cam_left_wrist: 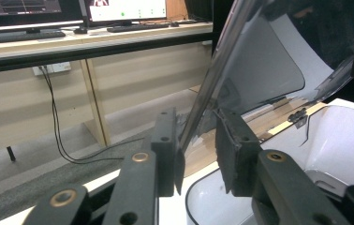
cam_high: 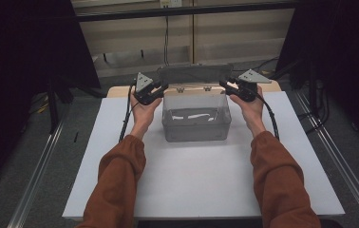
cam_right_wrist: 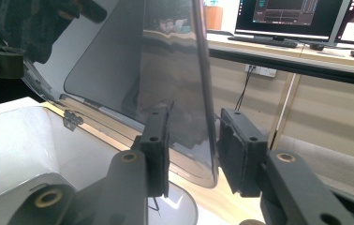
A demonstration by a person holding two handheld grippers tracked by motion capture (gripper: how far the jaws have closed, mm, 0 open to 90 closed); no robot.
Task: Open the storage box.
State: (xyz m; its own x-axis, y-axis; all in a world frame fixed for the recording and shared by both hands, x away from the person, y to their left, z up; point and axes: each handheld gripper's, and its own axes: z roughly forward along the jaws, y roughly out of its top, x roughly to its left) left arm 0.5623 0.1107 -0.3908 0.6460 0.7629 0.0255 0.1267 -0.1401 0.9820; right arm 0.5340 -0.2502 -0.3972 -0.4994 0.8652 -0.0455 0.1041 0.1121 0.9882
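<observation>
A clear plastic box (cam_high: 196,128) stands on the white board, its hinged lid (cam_high: 194,74) raised upright at the back. My left gripper (cam_high: 164,88) is at the lid's left end and my right gripper (cam_high: 224,85) is at its right end. In the left gripper view the lid's edge (cam_left_wrist: 212,84) runs down between the jaws of the left gripper (cam_left_wrist: 198,154), against the left pad. In the right gripper view the lid's corner (cam_right_wrist: 203,140) sits between the jaws of the right gripper (cam_right_wrist: 194,150), close to the right pad. Both grippers are shut on the lid.
The white board (cam_high: 192,180) covers the table, with bare room in front of the box. The box's white inside (cam_left_wrist: 343,136) lies below the lid, and two small hinges (cam_high: 180,89) join them. Beyond the table are a wooden bench, cables and monitors (cam_right_wrist: 287,14).
</observation>
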